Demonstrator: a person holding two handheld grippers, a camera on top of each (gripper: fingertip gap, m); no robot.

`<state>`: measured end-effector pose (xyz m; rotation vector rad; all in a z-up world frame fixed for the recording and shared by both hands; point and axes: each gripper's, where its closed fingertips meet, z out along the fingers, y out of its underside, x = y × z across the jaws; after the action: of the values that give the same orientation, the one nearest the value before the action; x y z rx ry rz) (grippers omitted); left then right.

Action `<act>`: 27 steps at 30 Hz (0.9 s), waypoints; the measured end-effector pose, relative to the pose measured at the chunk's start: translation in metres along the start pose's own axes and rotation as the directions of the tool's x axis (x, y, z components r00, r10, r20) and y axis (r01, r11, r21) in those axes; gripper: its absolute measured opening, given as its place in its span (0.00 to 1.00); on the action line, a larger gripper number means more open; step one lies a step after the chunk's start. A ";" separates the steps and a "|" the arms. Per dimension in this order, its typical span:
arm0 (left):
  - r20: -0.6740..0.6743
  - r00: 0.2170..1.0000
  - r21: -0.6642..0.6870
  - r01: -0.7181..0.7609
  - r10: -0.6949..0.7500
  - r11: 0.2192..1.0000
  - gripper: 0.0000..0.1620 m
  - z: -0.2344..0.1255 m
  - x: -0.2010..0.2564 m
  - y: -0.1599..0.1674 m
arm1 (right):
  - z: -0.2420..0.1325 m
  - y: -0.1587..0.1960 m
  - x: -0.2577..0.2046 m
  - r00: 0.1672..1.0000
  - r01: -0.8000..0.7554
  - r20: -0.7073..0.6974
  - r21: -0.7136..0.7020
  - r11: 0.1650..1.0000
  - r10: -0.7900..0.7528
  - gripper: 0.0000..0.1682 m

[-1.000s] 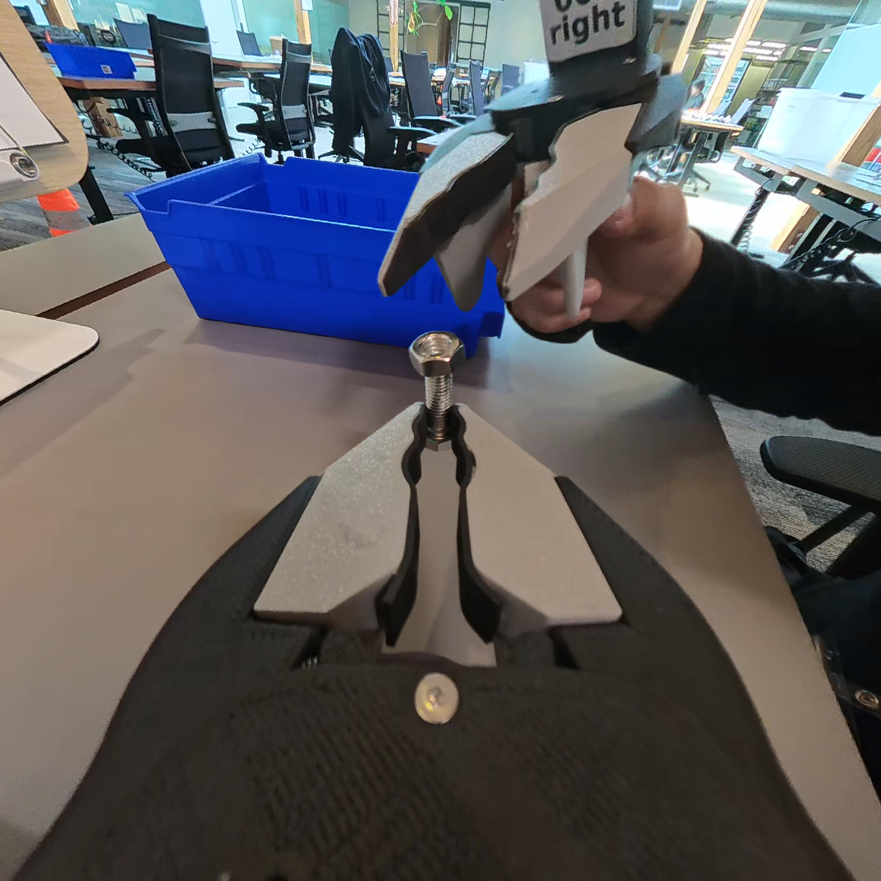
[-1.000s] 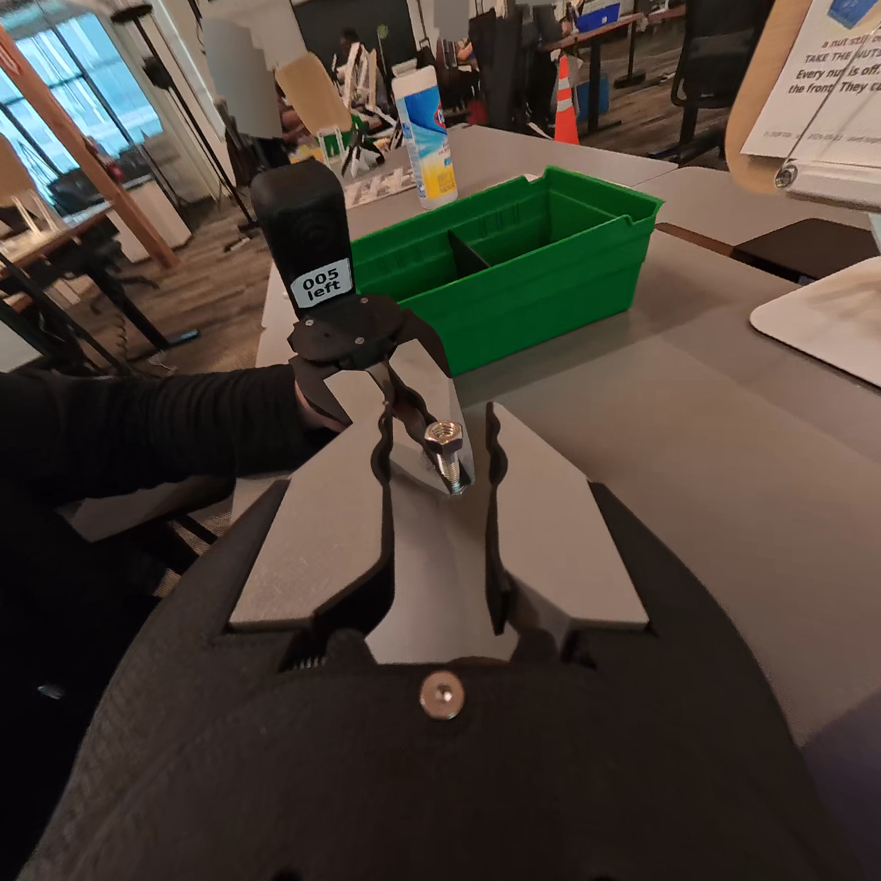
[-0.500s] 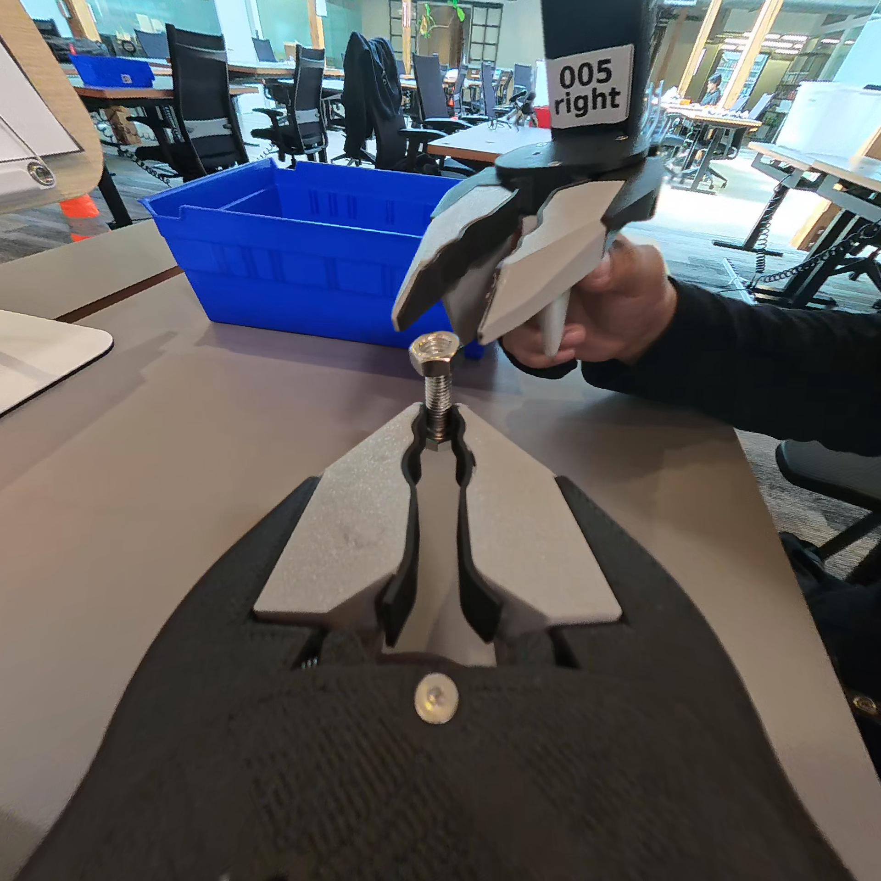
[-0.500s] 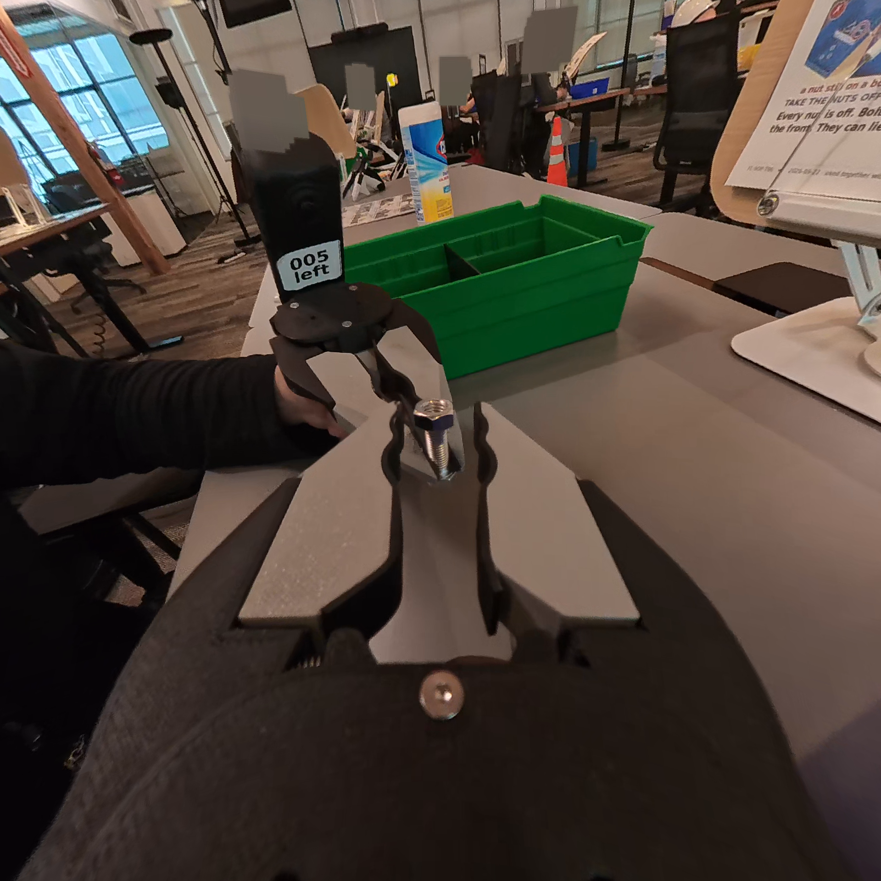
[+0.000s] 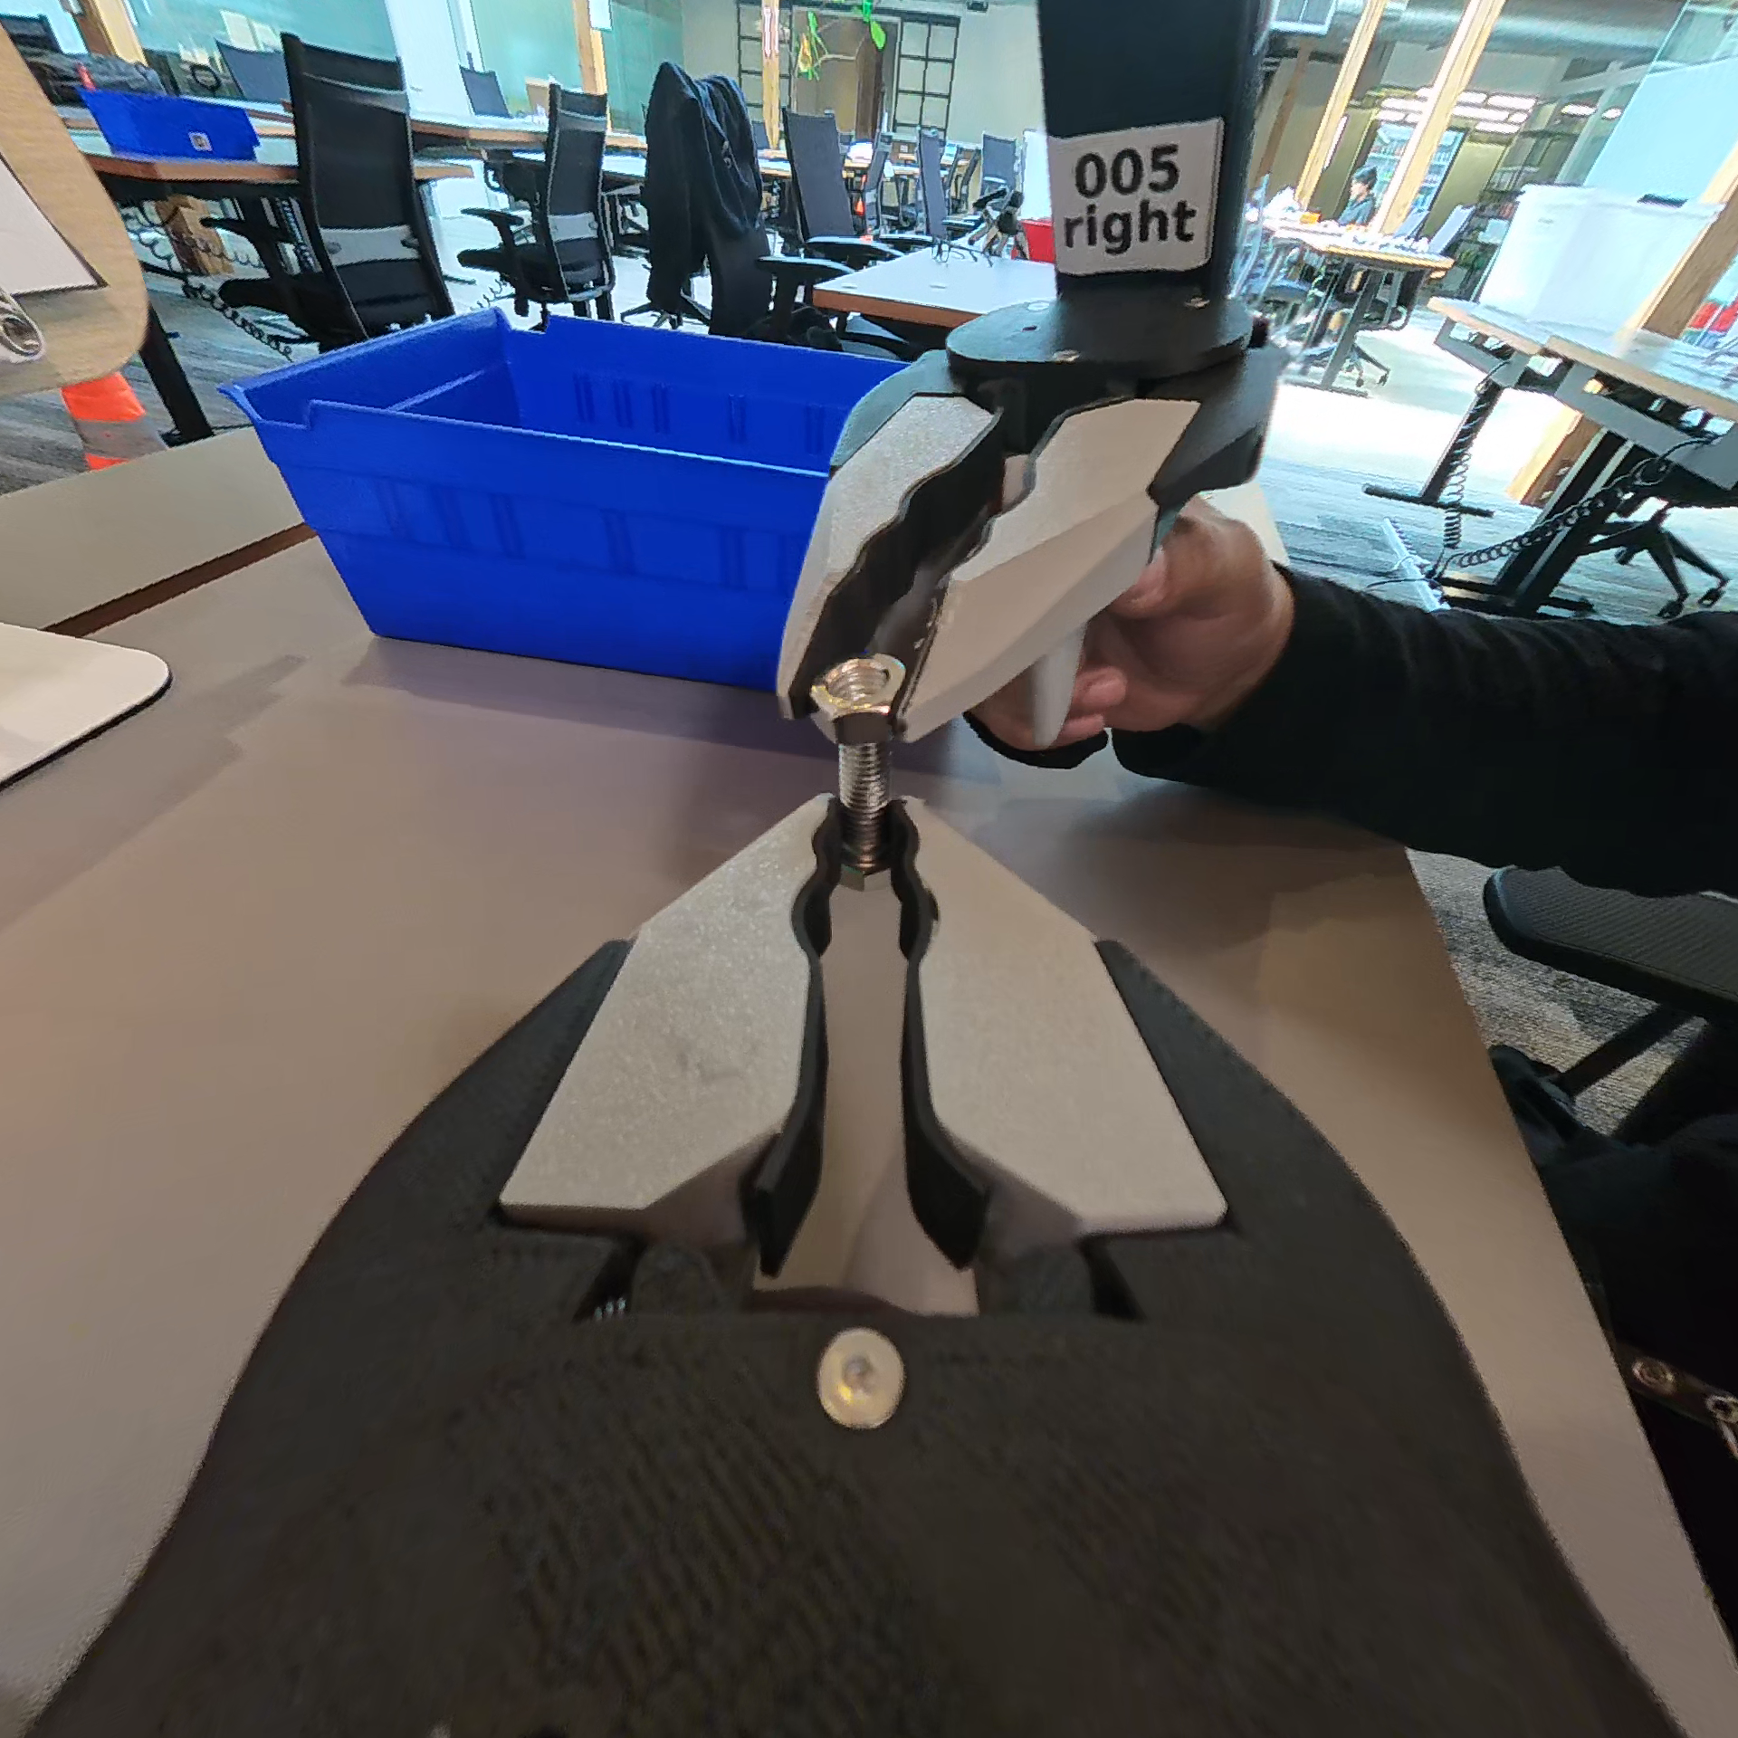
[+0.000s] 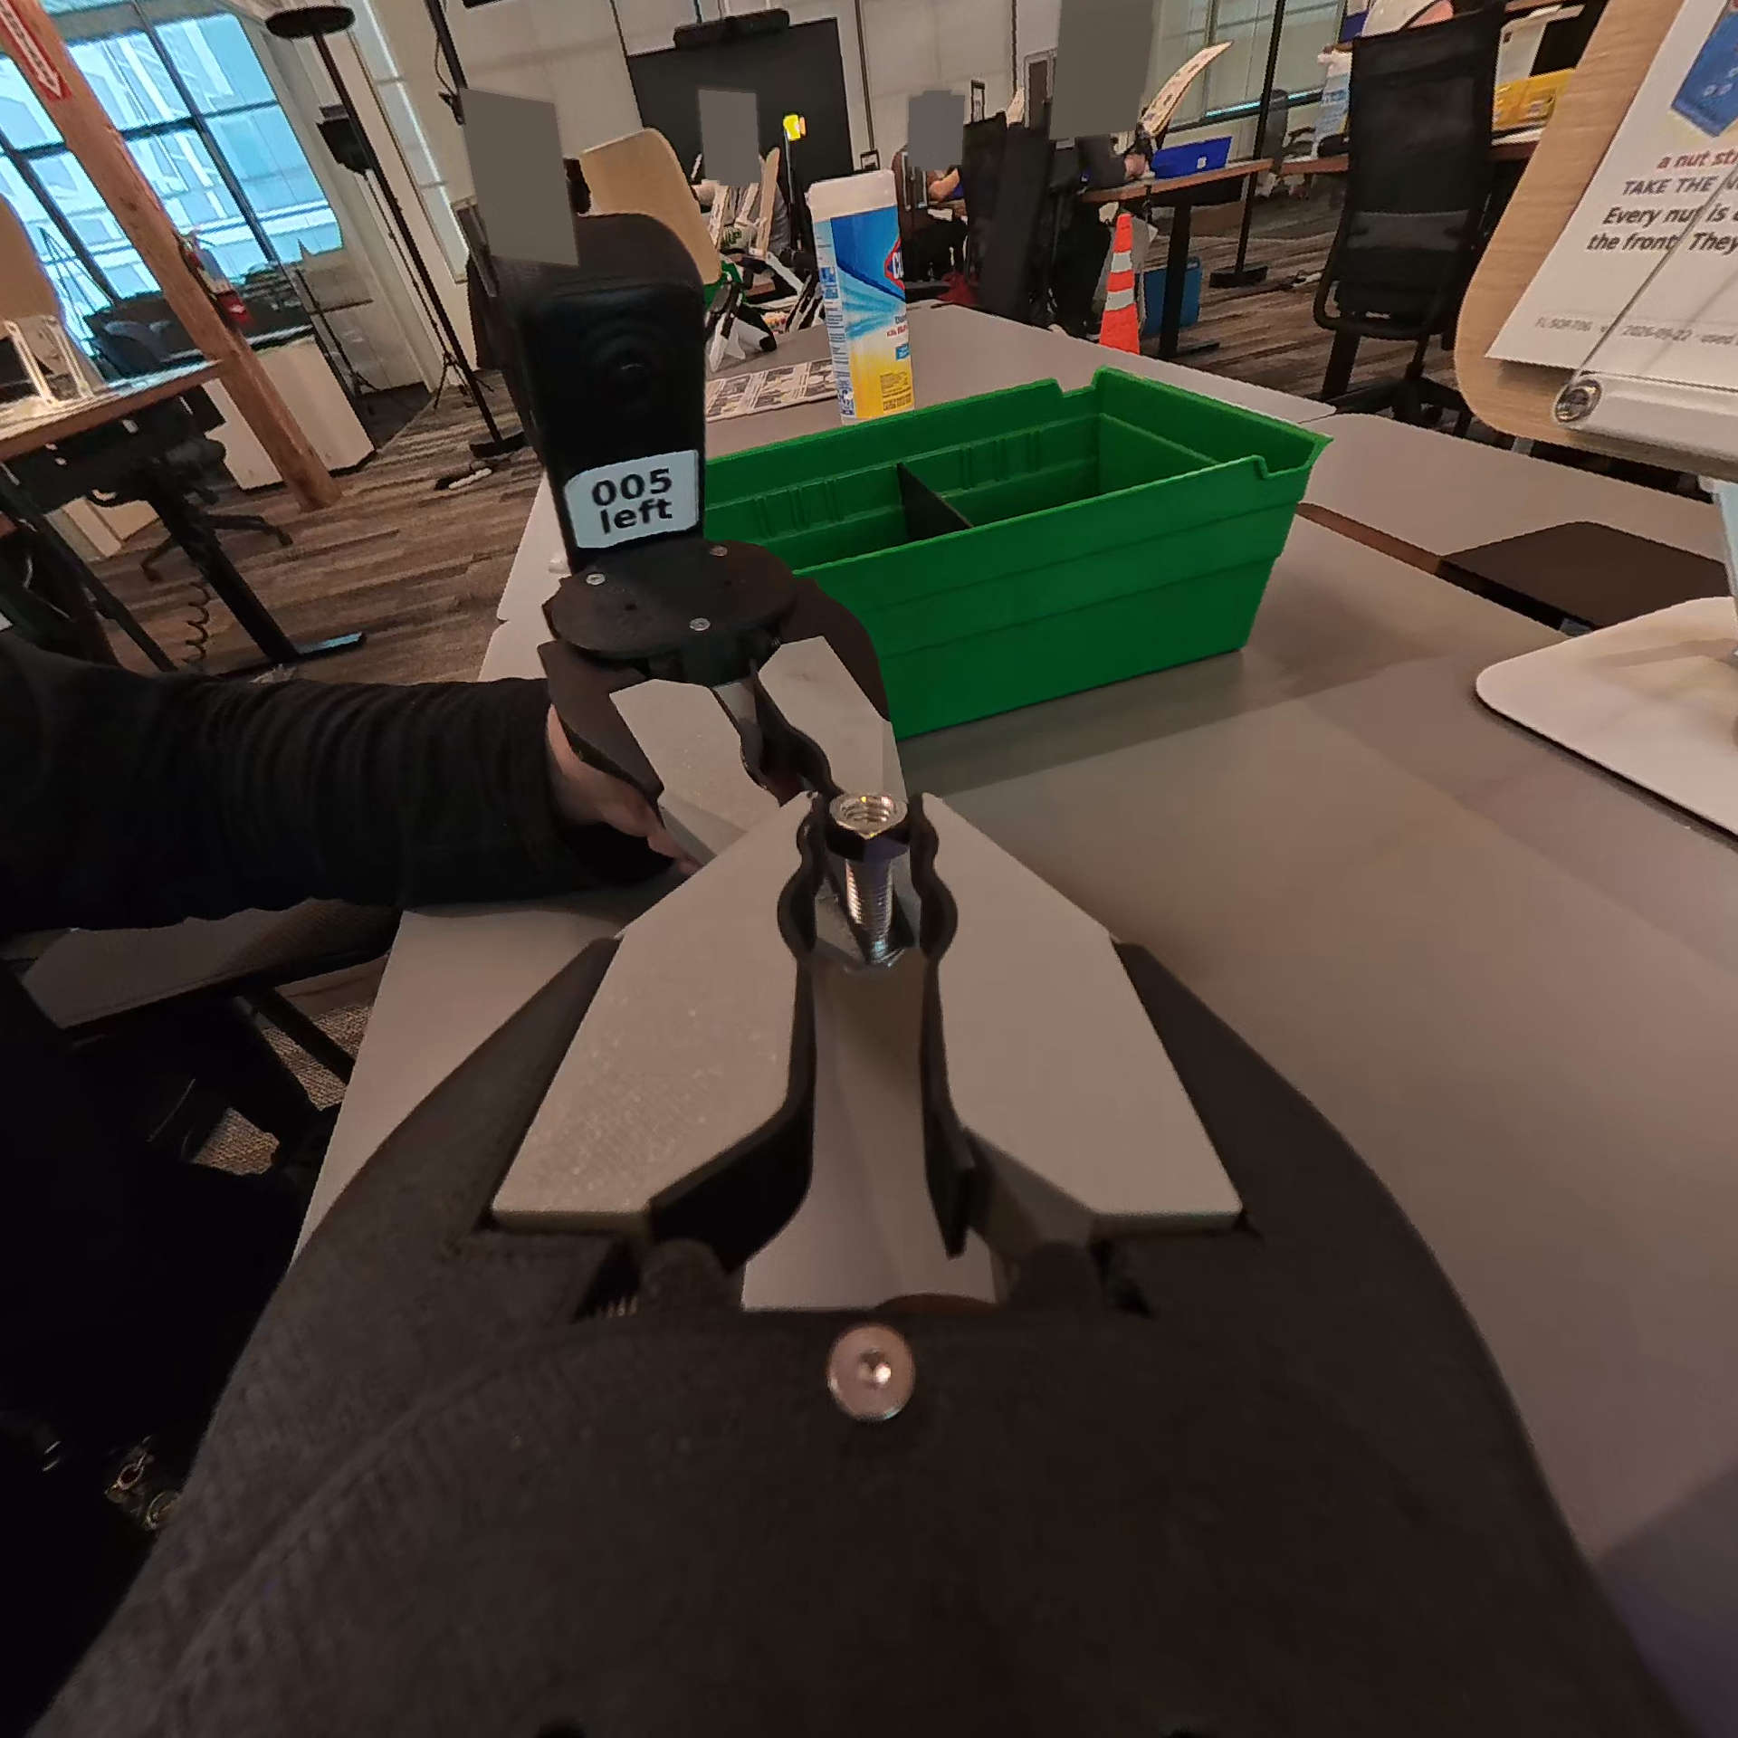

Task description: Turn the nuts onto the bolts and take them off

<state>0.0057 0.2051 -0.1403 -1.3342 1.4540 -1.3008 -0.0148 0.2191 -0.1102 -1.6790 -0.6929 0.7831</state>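
A steel bolt [image 5: 861, 781] stands upright with a hex nut [image 5: 856, 691] at its top end. My left gripper [image 5: 861, 842] is shut on the bolt's lower end, just above the grey table [image 5: 329, 846]. My right gripper [image 5: 851, 701] comes down from above, its two fingers closed on either side of the nut. In the right wrist view, the right gripper [image 6: 865, 823] holds the nut [image 6: 865, 816] between its tips. The bolt's threads [image 6: 870, 903] run down to the left gripper [image 6: 870, 950] behind.
A blue bin [image 5: 564, 527] stands behind the bolt in the left wrist view. A green divided bin [image 6: 1034, 583] and a wipes canister [image 6: 861, 301] stand beyond in the right wrist view. A white stand base [image 6: 1618, 715] sits at the right. Office chairs and desks surround the table. The grippers are tip to tip, or close to it. Left tips and right tips are each some 35 cm from the white stand base [image 6: 1618, 715].
My right gripper has come down from above the bolt and closed its fingers around the nut. The left gripper still holds the bolt upright.
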 end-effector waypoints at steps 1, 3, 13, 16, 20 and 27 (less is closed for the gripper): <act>-0.010 1.000 0.004 0.017 -0.017 1.000 0.04 0.000 0.001 -0.001 | 0.000 0.000 0.000 1.000 0.003 -0.001 0.004 1.000 -0.003 0.08; -0.026 0.999 0.014 0.048 -0.047 0.999 0.04 -0.001 0.001 -0.002 | 0.000 -0.002 0.000 1.000 0.005 -0.003 0.015 1.000 -0.004 0.08; -0.090 0.991 0.038 0.106 -0.102 0.994 0.04 -0.002 0.008 -0.007 | -0.001 -0.006 -0.005 0.999 -0.015 0.038 0.031 0.999 0.013 0.08; -0.063 0.994 0.030 0.086 -0.084 0.996 0.04 -0.002 0.005 -0.005 | -0.001 -0.004 -0.002 0.999 -0.038 0.021 -0.001 0.999 0.038 0.08; -0.007 0.999 0.017 0.033 -0.033 0.999 0.04 -0.001 0.000 -0.004 | 0.000 -0.003 0.001 0.999 -0.050 -0.004 -0.018 0.999 0.050 0.08; 0.094 0.995 0.010 -0.030 0.029 0.999 0.04 -0.001 -0.009 -0.005 | 0.003 -0.004 0.007 0.992 0.004 -0.123 -0.044 0.999 -0.009 0.08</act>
<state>0.0075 0.2142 -0.1363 -1.3433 1.3950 -1.2093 -0.0126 0.2274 -0.1074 -1.7481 -0.6333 0.6578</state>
